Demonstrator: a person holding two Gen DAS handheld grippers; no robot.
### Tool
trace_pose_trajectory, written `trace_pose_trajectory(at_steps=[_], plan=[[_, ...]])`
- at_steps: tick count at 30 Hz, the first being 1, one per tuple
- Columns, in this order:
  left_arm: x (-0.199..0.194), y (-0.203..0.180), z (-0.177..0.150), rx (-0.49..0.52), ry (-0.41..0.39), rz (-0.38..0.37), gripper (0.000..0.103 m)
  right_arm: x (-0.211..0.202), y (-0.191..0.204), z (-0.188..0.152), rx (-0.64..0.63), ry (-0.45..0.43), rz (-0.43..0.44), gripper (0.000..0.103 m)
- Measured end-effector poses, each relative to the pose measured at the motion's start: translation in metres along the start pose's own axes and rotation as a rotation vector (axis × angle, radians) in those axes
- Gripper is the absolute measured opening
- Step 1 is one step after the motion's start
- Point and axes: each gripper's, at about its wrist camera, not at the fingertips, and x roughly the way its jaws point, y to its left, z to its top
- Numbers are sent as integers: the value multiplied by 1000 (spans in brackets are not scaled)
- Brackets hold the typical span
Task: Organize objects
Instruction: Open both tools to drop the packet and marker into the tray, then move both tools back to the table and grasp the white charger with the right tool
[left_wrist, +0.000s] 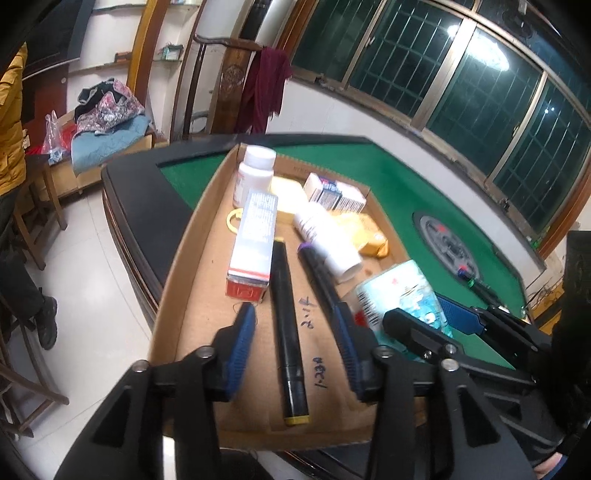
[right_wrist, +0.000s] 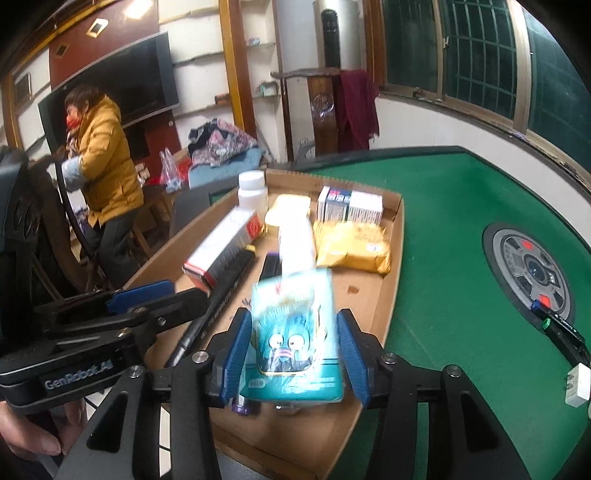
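Note:
A cardboard tray (left_wrist: 192, 280) (right_wrist: 373, 295) on the green table holds boxes, bottles and markers. My left gripper (left_wrist: 295, 343) is open above a black marker with a yellow cap (left_wrist: 286, 328); a second, purple-capped marker (left_wrist: 317, 269) lies to its right. My right gripper (right_wrist: 293, 350) straddles a teal cartoon packet (right_wrist: 295, 332) over the tray; its pads are close to the packet's sides, and contact is unclear. The packet also shows in the left wrist view (left_wrist: 402, 291). A red-and-white box (left_wrist: 255, 240) (right_wrist: 225, 247) lies left of the markers.
The tray also holds an upright white bottle (left_wrist: 255, 173) (right_wrist: 253, 192), a lying white bottle (left_wrist: 328, 240), a small blue-white box (left_wrist: 334, 194) (right_wrist: 349, 205) and a yellow pouch (right_wrist: 351, 247). A marker (right_wrist: 561, 328) and a white block (right_wrist: 576, 384) lie on the felt.

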Motion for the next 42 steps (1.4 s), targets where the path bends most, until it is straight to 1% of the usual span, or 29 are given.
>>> trace_pose_trajectory(at_steps=[1,2,3,11,13,14,18,20,21,22,23,25,27,28,30,32,34,36,38,40,42], plan=[[-4,-1,0,0,-13,9,55,-2,-1,1,7,-7,1,53],[-9,0,0,-4,-31,14,62,-5,-3,3,18,-13,7,54],[-12,0,1,-8,-41,10,68,-7,-4,5,28,-14,15,54],[-29,-4,7,-1,-69,-9,70,-22,-24,13,105,-30,50,56],[-29,-6,7,3,-71,-13,71,-34,-38,14,131,-55,38,59],[-29,-9,7,4,-68,-19,72,-38,-44,14,146,-63,36,62],[-28,-24,7,24,-73,-53,73,-59,-94,11,252,-93,23,63],[-25,-37,4,46,-63,-80,74,-72,-135,5,328,-108,-6,63],[-23,-46,3,62,-52,-98,74,-76,-149,2,352,-109,-16,64],[-20,-55,2,76,-41,-116,75,-81,-173,-4,387,-107,-35,65],[-18,-64,0,95,-26,-138,75,-84,-188,-8,407,-105,-52,65],[-13,-80,-5,129,-5,-170,76,-87,-230,-20,477,-80,-107,65],[-5,-98,-12,165,16,-187,77,-91,-257,-30,539,-74,-145,65],[0,-105,-14,176,27,-191,77,-96,-273,-36,580,-77,-184,65],[11,-117,-17,187,60,-204,77,-107,-294,-43,617,-72,-235,65],[21,-131,-21,193,99,-237,77,-114,-305,-52,628,-46,-245,65],[26,-143,-25,206,120,-261,77,-115,-308,-66,622,-12,-241,65],[27,-156,-30,248,106,-247,79,-109,-309,-77,614,18,-254,64],[30,-169,-34,275,112,-256,79,-104,-316,-84,616,38,-289,64],[32,-178,-36,280,131,-288,79,-100,-318,-87,621,43,-262,64],[33,-189,-39,321,137,-286,79,-92,-315,-87,597,64,-261,66]])
